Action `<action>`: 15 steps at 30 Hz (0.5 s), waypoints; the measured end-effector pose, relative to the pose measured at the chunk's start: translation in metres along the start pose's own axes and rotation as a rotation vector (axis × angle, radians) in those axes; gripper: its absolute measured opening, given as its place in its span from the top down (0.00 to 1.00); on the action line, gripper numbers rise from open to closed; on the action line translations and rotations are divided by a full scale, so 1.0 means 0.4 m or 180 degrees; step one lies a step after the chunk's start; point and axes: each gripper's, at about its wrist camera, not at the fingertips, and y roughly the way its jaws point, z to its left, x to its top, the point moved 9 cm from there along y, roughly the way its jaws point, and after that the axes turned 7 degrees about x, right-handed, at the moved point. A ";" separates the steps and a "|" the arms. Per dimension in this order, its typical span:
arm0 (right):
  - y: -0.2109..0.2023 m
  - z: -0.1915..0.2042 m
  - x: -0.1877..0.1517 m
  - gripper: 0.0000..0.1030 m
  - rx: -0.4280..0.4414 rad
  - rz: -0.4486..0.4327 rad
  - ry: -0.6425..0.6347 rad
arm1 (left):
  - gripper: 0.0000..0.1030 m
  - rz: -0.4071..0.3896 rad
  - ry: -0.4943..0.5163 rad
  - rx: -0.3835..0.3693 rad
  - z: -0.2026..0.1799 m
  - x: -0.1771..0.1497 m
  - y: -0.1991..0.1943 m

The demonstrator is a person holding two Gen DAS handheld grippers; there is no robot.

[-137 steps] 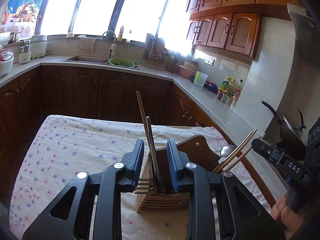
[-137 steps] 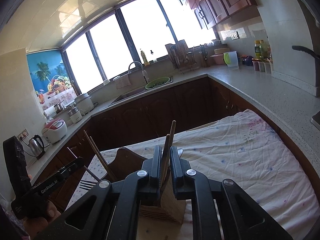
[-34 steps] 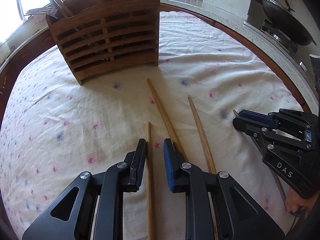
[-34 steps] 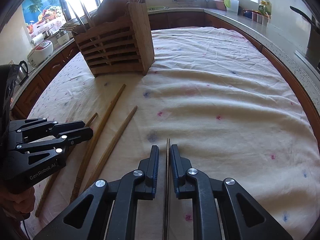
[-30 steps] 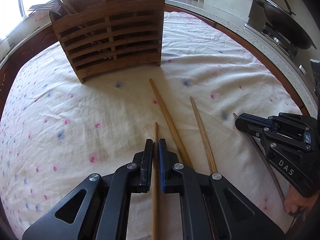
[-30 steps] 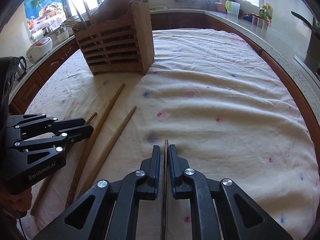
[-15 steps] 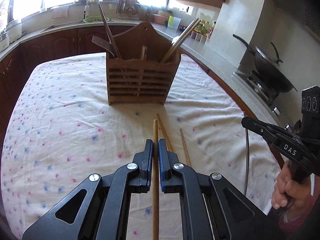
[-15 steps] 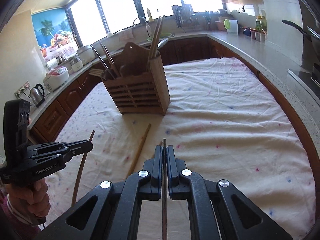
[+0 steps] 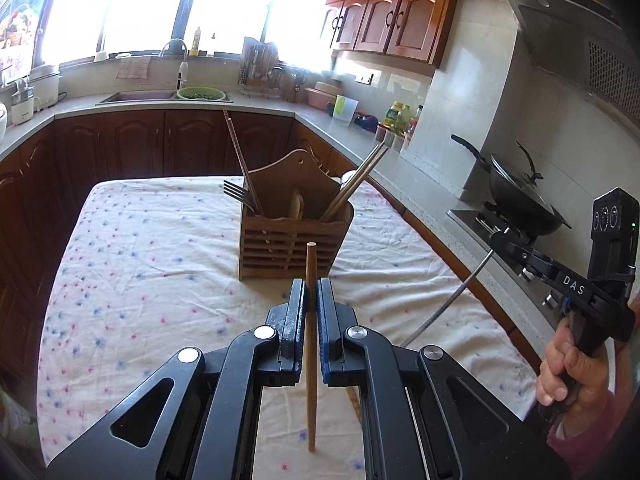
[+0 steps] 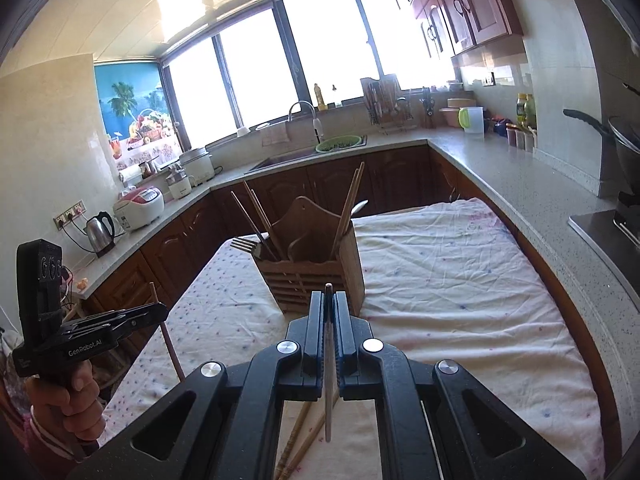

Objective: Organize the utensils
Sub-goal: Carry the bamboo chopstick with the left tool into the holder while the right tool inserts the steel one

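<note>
Kitchen: brown cabinets, bright windows at 12 o'clock.
Table point(image 9: 120, 280): covered by a dotted cloth.
Holder point(image 9: 294, 236): wooden, upright mid-table, with forks, chopsticks and a spoon inside.
Left gripper point(image 9: 311, 292): clamped on a wooden chopstick point(image 9: 311, 344), its tip toward 12 o'clock.
Right gripper point(image 10: 329, 304): clamped on a thin metal chopstick point(image 10: 328, 392).
Loose chopsticks point(image 10: 298, 436): two, lying on the cloth at 6 o'clock.

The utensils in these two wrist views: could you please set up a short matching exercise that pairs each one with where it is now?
Things:
1. wooden chopstick
2. metal chopstick
3. fork
4. loose chopsticks

Places:
A. lying on the tablecloth
B. standing in the wooden holder
C. clamped in the right gripper
D. clamped in the left gripper

Pairs: 1-D, 2-C, 3-B, 4-A
</note>
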 end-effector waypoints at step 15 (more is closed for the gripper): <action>0.036 0.007 0.046 0.96 0.0128 -0.0058 0.0029 | 0.95 -0.0112 -0.0062 0.0089 0.029 0.042 0.003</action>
